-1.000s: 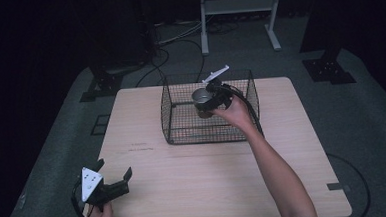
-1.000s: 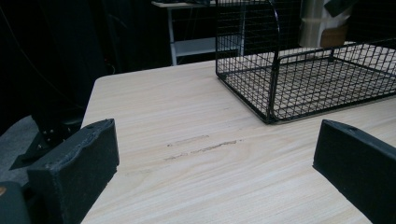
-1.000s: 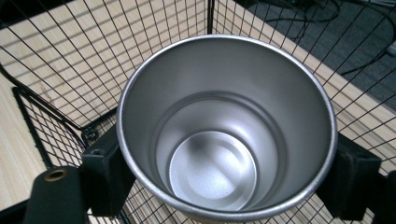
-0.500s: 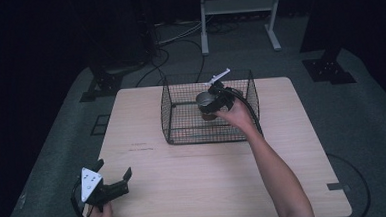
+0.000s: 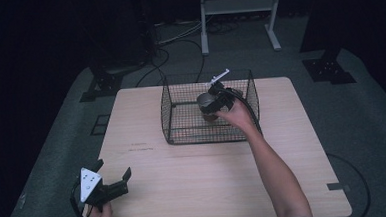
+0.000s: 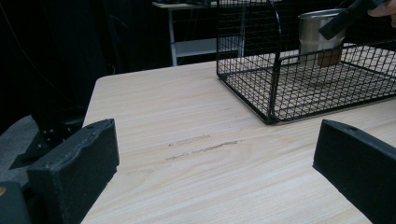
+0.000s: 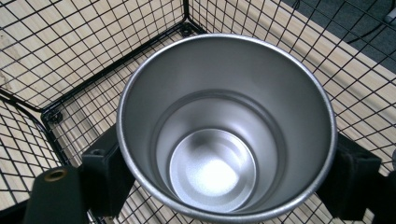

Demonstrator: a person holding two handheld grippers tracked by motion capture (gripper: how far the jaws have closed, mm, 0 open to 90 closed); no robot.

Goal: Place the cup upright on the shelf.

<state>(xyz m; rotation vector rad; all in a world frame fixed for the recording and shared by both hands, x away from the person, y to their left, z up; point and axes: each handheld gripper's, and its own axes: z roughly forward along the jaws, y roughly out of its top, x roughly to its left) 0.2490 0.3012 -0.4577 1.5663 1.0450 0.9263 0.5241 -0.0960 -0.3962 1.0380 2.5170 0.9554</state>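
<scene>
Left gripper point(image 5: 116, 182), jaws spread wide with nothing between them, rests at the near-left corner of the wooden counter point(image 5: 195, 188). Centre: a black wire basket point(image 5: 182, 124) stands on the far half of the counter. Right gripper point(image 5: 216, 98), reaching into the basket from above, is clamped on a metal cup point(image 7: 224, 130), one jaw on each outer wall; the cup is upright, mouth open, inside the basket.
</scene>
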